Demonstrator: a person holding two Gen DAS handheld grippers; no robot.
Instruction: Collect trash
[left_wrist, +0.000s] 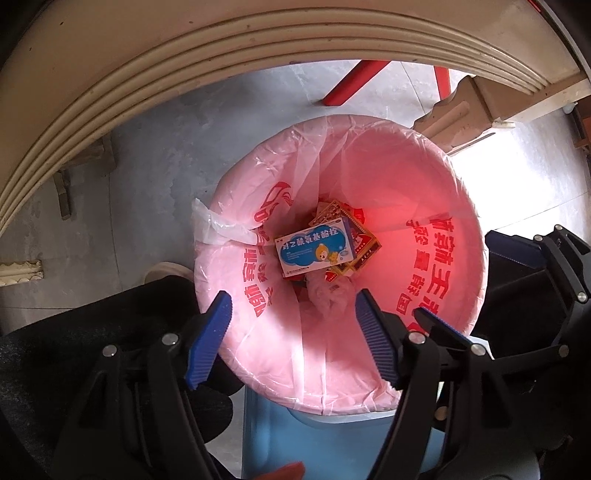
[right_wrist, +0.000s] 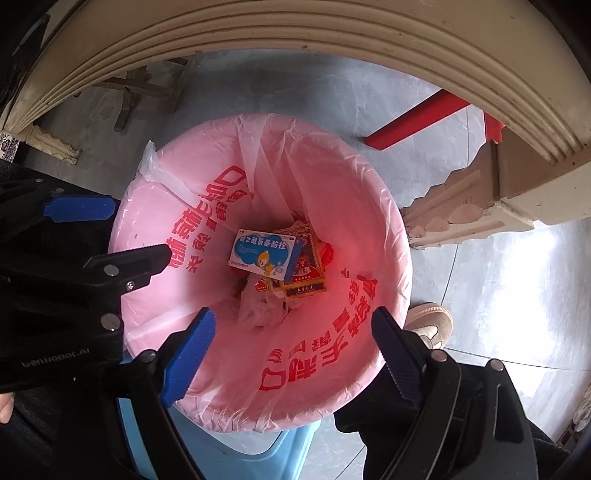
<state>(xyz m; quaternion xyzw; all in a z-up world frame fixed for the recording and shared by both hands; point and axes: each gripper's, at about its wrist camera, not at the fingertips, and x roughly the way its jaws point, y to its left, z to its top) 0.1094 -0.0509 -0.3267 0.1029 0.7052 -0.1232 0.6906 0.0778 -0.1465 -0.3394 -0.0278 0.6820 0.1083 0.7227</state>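
A blue bin (left_wrist: 332, 439) lined with a pink plastic bag (left_wrist: 436, 177) stands on the floor below both grippers. At the bag's bottom lie a blue and white medicine box (left_wrist: 316, 249), red and gold boxes (left_wrist: 364, 245) and crumpled clear plastic (left_wrist: 330, 301). My left gripper (left_wrist: 295, 314) is open and empty above the bin's near rim. My right gripper (right_wrist: 293, 330) is open and empty above the same bin (right_wrist: 236, 443); the medicine box (right_wrist: 266, 254) and the bag (right_wrist: 177, 206) show below it. Each gripper shows at the edge of the other's view.
A cream table edge (left_wrist: 221, 40) curves over the bin, with its carved leg (right_wrist: 472, 210) at the right. Red chair legs (left_wrist: 354, 81) stand on the grey floor beyond. A person's shoe (right_wrist: 430, 325) is beside the bin.
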